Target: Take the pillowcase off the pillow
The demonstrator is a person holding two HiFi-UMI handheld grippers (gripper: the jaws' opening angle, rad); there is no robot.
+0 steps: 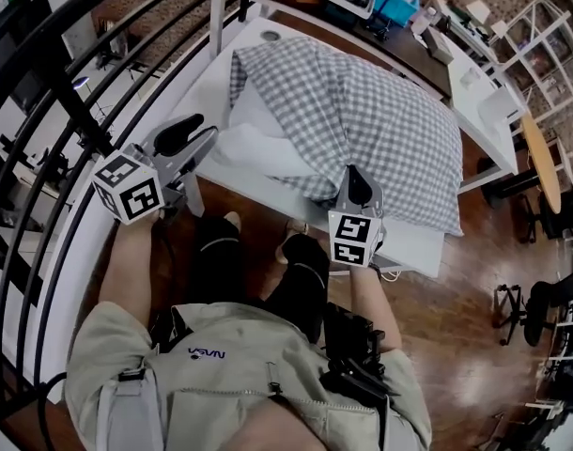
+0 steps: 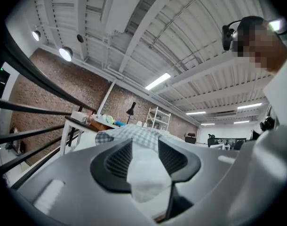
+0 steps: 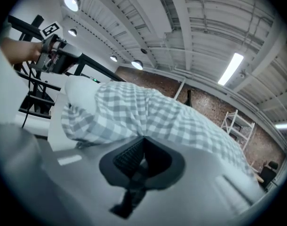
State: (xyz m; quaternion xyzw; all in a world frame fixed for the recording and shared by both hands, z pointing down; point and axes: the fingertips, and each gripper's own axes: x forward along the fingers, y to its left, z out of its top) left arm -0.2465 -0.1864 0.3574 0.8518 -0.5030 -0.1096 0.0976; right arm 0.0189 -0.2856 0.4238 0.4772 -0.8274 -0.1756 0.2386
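White table (image 1: 204, 83), soft light pillow (image 1: 258, 144) — right gripper (image 1: 357, 184) pinches limp pillowcase (image 1: 380, 120) at near hem; left gripper (image 1: 188, 139) gapes round pillow's corner.

You have a black railing (image 1: 75, 111) on your left; a brown wooden floor (image 1: 456, 346) lies under the white bench (image 1: 413, 244); ahead of you stands a brick wall (image 2: 44, 84) with a white shelf unit (image 2: 158, 118) before it; a strip light (image 2: 157, 81) and a round lamp (image 2: 66, 53) glow on the white ribbed ceiling (image 2: 134, 13).

Overhead plus 2 low; shared pillowcase (image 1: 380, 111)
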